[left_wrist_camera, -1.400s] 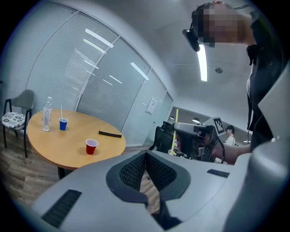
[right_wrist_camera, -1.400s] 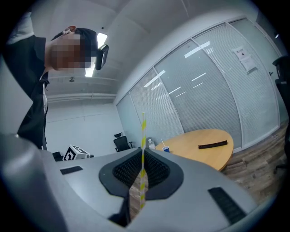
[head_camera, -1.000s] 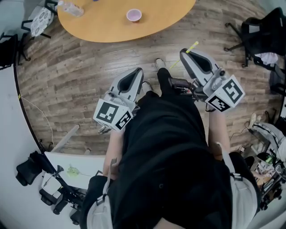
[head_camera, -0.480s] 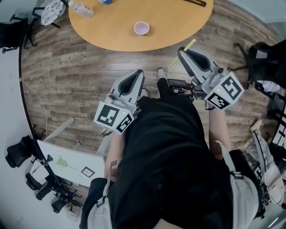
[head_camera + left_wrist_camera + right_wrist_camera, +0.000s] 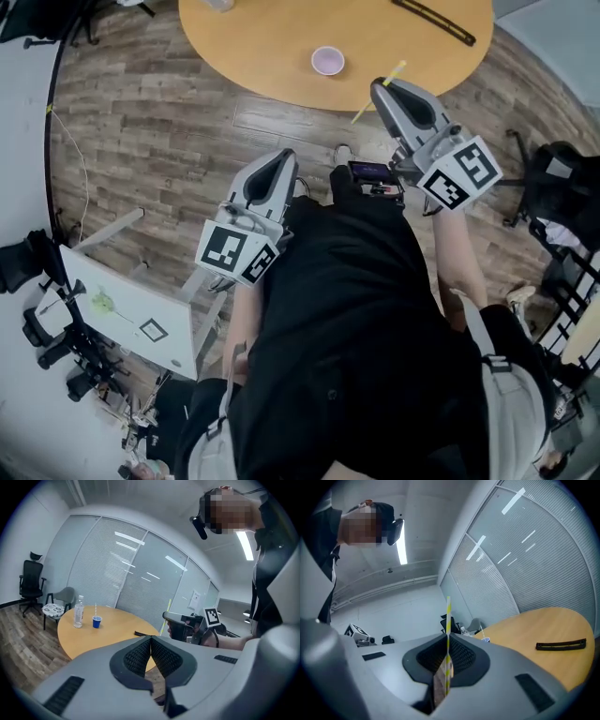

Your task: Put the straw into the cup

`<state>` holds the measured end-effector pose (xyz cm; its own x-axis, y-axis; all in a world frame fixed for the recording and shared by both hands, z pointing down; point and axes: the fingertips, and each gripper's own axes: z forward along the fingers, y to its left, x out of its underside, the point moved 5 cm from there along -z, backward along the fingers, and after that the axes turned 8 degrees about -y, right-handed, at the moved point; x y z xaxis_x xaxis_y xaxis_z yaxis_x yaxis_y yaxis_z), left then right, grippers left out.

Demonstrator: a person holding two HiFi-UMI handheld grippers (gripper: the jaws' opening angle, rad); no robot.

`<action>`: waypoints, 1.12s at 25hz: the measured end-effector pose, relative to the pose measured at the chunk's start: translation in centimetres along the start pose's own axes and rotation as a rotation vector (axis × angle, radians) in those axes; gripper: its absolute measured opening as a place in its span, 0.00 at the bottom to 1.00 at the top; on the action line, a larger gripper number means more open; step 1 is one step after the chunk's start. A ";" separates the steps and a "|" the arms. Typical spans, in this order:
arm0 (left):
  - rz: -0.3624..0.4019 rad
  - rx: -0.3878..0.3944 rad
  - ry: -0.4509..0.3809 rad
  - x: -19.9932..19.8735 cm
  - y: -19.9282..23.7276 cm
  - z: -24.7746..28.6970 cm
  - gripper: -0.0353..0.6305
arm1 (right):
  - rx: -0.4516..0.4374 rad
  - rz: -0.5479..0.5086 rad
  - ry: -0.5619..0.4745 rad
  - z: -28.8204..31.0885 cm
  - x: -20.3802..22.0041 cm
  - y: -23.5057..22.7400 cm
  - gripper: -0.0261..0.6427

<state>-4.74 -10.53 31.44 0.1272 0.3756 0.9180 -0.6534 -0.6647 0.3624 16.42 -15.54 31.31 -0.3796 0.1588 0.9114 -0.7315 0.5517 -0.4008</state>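
The straw (image 5: 448,620) is pinched in our right gripper (image 5: 382,86), held near the table's (image 5: 253,52) near edge. Our left gripper (image 5: 284,155) is pressed together on nothing. We judge this the carrying step. Next we must reach past the rim and lower the straw's end into the small cup (image 5: 327,60). Bare tabletop surrounds that cup, and the black strip (image 5: 433,19) lies well apart.
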 end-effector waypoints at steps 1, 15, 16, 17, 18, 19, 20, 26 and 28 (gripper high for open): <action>-0.001 -0.015 -0.002 0.0 0.1 0.0 0.07 | -0.003 -0.006 0.007 0.7 0.3 -0.5 0.08; -0.008 -0.179 0.003 0.6 1.1 -1.5 0.07 | 0.023 -0.051 0.058 7.9 3.1 -5.9 0.08; -0.011 -0.184 0.001 0.5 1.2 -1.5 0.07 | 0.029 -0.058 0.062 8.3 3.3 -6.3 0.08; -0.016 -0.188 -0.002 0.4 1.3 -1.4 0.07 | 0.032 -0.064 0.064 8.6 3.5 -6.6 0.08; -0.022 -0.192 -0.004 0.4 1.4 -1.3 0.07 | 0.035 -0.067 0.066 9.0 3.7 -7.0 0.08; -0.026 -0.196 -0.005 0.4 1.5 -1.3 0.07 | 0.038 -0.071 0.069 9.3 4.0 -7.3 0.08; -0.031 -0.200 -0.006 0.3 1.5 -1.3 0.07 | 0.040 -0.077 0.074 9.7 4.4 -7.7 0.08; -0.066 -0.217 -0.001 0.5 2.0 -1.2 0.07 | 0.064 -0.111 0.110 11.5 6.7 -9.9 0.08; -0.074 -0.232 0.012 0.9 2.2 -1.3 0.07 | 0.080 -0.118 0.121 11.8 7.3 -10.5 0.08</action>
<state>-7.08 -10.81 32.90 0.1730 0.4258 0.8881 -0.7970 -0.4693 0.3803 14.61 -29.86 41.06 -0.2209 0.1963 0.9553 -0.8114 0.5064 -0.2917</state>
